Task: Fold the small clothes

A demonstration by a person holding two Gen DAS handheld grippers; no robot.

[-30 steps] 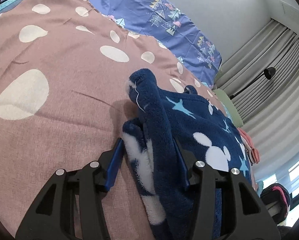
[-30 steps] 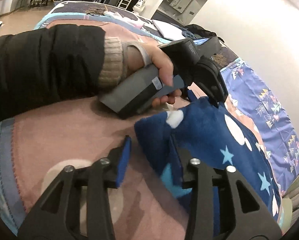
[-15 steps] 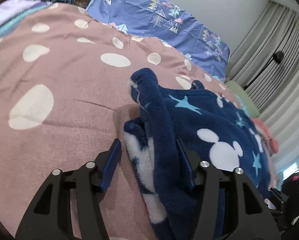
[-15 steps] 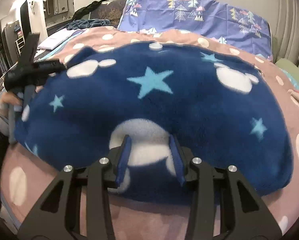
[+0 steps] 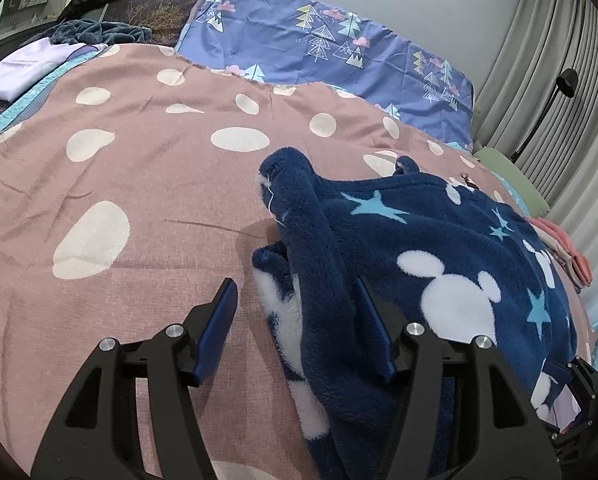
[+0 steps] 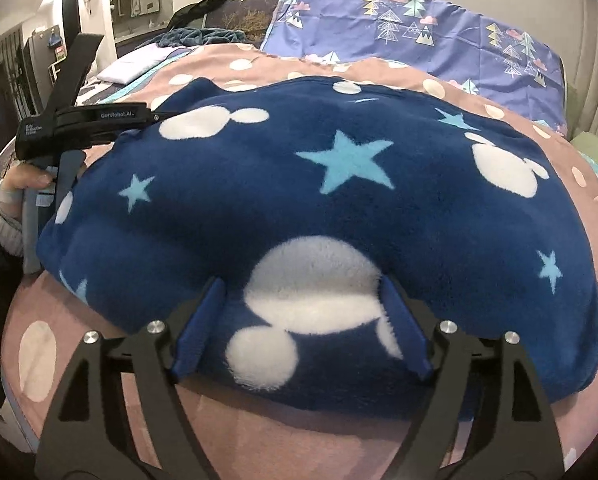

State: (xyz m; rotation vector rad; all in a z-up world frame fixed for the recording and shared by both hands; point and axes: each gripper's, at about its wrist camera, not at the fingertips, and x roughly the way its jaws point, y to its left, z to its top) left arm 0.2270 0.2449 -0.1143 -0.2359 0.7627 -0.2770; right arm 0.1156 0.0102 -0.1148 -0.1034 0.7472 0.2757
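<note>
Lying folded on the pink dotted bedspread (image 5: 147, 184), the navy fleece garment (image 6: 339, 200) sits toward the bed's near edge, with the blue patterned pillow (image 5: 331, 52) at the head edge beyond it. Left gripper (image 5: 299, 328) fingers stand apart and have just been opening, a raised fold of fleece loose between them. Right gripper (image 6: 303, 328) fingers have also just spread wide, straddling the near hem without pressing.

Soft, even indoor light; both fisheye views are sharp, bending strongly at dark vignetted corners, with faint shadows.
</note>
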